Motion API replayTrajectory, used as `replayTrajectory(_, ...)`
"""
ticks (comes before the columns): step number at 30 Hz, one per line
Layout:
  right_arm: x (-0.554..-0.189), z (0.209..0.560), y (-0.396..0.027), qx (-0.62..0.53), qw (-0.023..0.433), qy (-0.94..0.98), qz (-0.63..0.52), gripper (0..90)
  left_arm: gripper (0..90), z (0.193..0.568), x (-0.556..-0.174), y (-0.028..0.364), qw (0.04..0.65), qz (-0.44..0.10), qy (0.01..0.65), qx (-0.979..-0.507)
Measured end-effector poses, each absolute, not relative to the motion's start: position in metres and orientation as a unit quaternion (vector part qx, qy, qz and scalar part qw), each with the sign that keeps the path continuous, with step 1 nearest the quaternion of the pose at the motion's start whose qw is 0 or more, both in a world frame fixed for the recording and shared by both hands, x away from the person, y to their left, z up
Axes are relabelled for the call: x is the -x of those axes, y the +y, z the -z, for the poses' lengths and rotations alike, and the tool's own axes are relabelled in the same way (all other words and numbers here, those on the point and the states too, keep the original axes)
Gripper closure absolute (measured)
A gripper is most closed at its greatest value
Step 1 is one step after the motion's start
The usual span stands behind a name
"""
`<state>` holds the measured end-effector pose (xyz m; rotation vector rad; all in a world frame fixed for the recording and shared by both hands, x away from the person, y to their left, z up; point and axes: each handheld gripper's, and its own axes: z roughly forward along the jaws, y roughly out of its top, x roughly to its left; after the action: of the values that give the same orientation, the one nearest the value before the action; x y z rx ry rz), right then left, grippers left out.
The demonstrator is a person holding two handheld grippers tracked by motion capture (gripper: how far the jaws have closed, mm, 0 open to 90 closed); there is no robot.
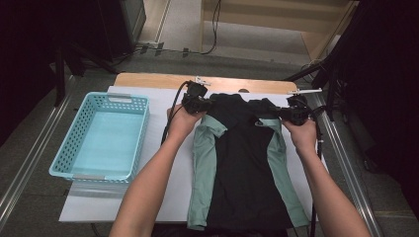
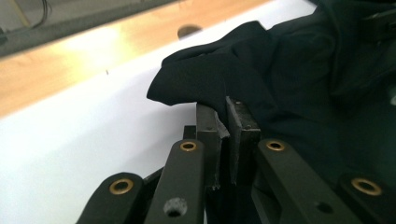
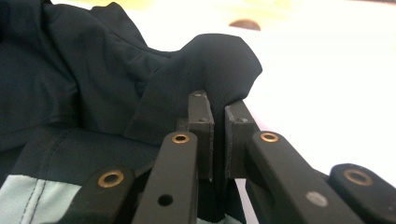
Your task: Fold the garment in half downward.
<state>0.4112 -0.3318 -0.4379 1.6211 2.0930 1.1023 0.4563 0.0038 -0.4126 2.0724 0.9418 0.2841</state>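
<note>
The 2 grippers, left gripper (image 1: 203,104) and right gripper (image 1: 286,114), each have jaws pinched closed on a far shoulder of the black-and-green shirt (image 1: 244,168), whose long axis runs far-to-near across the white sheet (image 1: 168,197).

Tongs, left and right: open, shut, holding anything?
Left tongs: shut on the black shirt, at its far edge.
Right tongs: shut on the same shirt's far edge.
</note>
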Motion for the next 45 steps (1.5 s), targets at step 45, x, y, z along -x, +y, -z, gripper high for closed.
replayTrajectory(45,-0.380,0.421,-0.281,-0.471,0.122,0.778,-0.396,79.9,85.3,0.401,-0.418,-0.001,0.427,-0.091,0.316,-0.842)
